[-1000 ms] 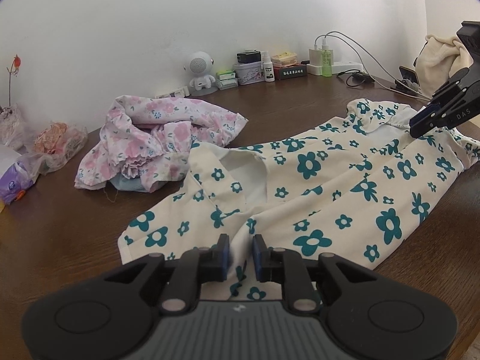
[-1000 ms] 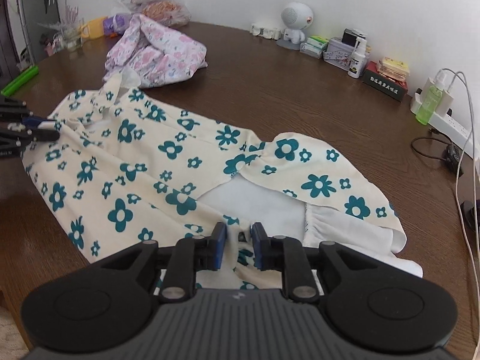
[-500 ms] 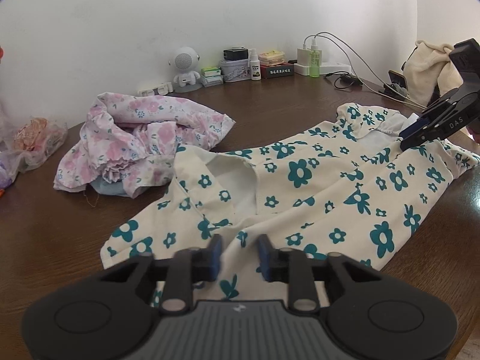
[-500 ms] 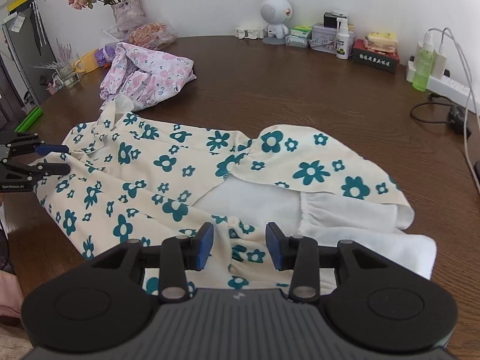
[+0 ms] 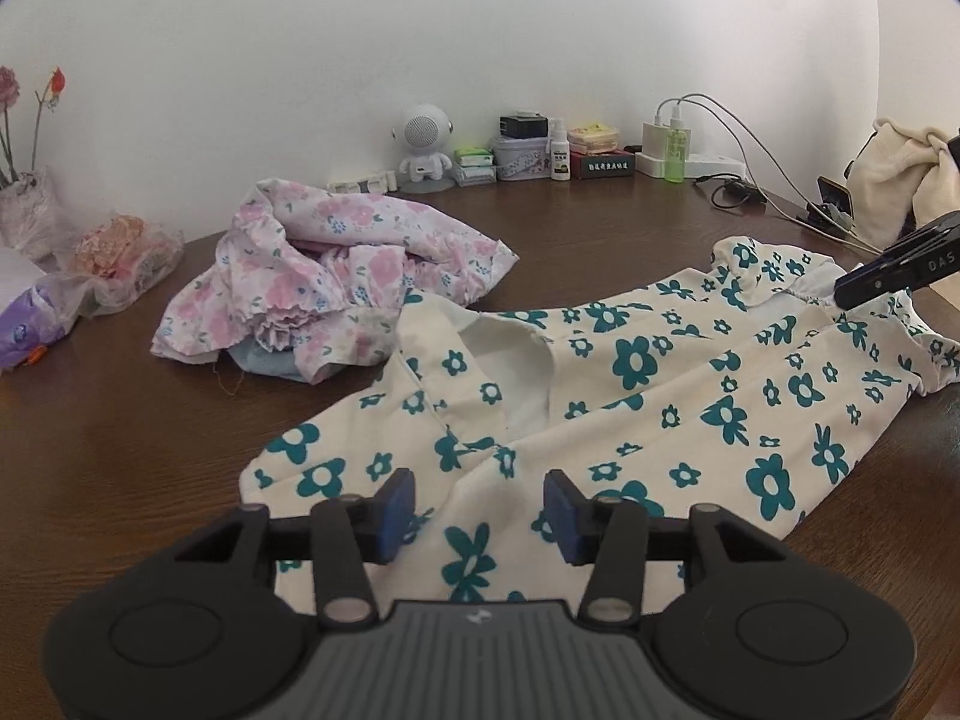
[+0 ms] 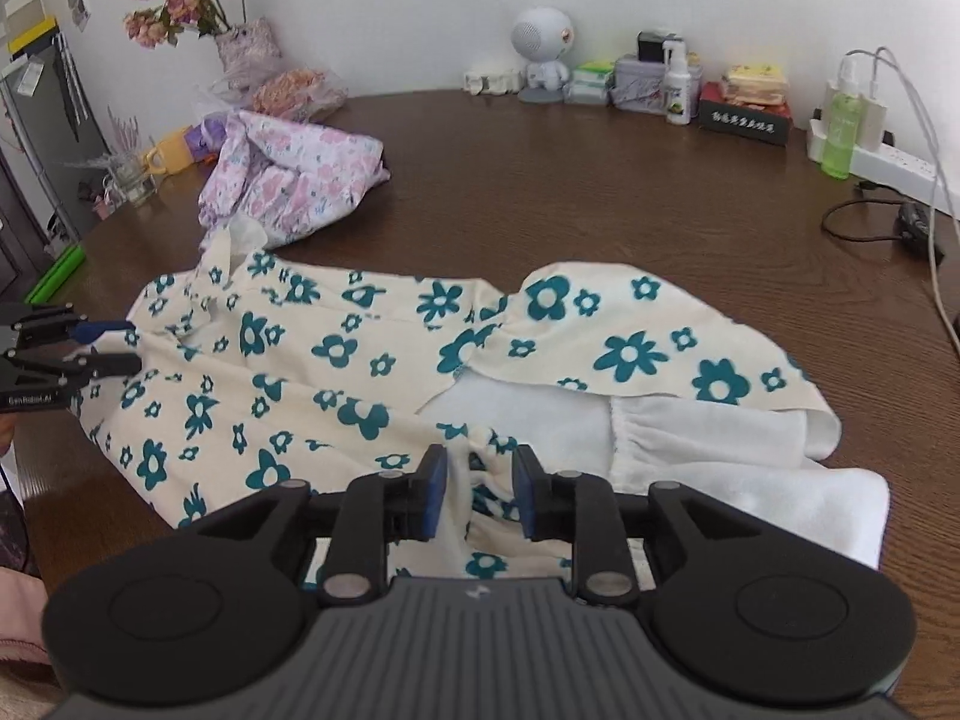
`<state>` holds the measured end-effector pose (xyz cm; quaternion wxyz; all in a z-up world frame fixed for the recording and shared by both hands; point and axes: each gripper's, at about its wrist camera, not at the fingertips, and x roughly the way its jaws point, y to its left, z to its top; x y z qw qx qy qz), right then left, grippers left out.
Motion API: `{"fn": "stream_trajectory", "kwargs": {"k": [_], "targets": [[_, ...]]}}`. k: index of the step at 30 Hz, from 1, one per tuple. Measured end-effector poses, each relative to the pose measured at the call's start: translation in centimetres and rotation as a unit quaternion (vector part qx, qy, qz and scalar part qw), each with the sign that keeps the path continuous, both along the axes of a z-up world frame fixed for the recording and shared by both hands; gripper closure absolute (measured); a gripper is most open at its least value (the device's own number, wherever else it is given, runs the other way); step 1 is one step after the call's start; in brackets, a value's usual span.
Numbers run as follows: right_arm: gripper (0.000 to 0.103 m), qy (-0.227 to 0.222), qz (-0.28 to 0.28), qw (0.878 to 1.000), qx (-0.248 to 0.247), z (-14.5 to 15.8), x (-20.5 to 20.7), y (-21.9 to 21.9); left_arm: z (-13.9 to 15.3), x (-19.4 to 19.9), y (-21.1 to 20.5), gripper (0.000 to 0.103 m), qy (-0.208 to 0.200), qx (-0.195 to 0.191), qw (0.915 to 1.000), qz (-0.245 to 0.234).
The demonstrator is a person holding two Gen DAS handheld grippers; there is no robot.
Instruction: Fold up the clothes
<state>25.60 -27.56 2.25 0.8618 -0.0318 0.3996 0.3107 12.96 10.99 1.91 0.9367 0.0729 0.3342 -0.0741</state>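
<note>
The left gripper (image 5: 479,507) has its fingers (image 5: 396,510) spread wide with nothing clamped; the cream dress with teal flowers (image 5: 630,402) lies directly under and ahead of the gap, its near hem running across just below the pads. The right gripper (image 6: 477,492) also stands parted, a little narrower, and a puckered ridge of the same dress (image 6: 336,360) rises between its fingers (image 6: 433,492) without being pinched, as far as the view shows.

Outward from the left fingers, the dress stretches away to the right along its long axis, ending at a gathered edge where the right gripper's dark fingers (image 5: 888,276) sit at the far right. Outward from the right fingers, the cloth runs off to the left toward the left gripper (image 6: 99,348), seen at the far-left end. So each gripper stands at one end of the long axis, facing across it.

Just right of the right fingers, one flap is turned over, showing white lining (image 6: 540,420) beneath a flowered panel. That fits either a dress partly folded or one merely lying rumpled; the views do not settle which. Any fold would, by my judgement, turn on both ends being taken together, since each gripper is nearest its own end.

Beyond the dress, ahead and left of the left fingers, a pink floral garment (image 5: 336,288) lies heaped on the brown worktop (image 5: 120,432), touching the dress's far corner.
</note>
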Motion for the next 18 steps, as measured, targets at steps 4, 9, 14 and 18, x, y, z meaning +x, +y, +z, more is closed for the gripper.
{"fn": "stream_trajectory", "kwargs": {"k": [4, 9, 14, 18], "targets": [[0.076, -0.055, -0.046, 0.997, 0.015, 3.0, -3.2, -3.8, 0.9, -2.2, 0.2, 0.058, -0.026, 0.008, 0.9995, 0.019], [0.058, -0.060, -0.071, 0.995, -0.049, 1.8, -7.3, -6.4, 0.1, -3.6, -0.2, 0.065, -0.014, 0.006, 0.9994, 0.030], [0.054, -0.044, -0.082, 0.995, -0.040, -0.6, -9.5, -8.3, -1.1, -3.1, 0.2, 0.065, 0.008, 0.007, 0.9987, 0.049], [0.064, -0.040, -0.071, 0.993, -0.085, -2.4, -9.4, -8.3, -1.7, -3.1, -0.1, 0.066, 0.012, 0.031, 0.9983, 0.047]]}}
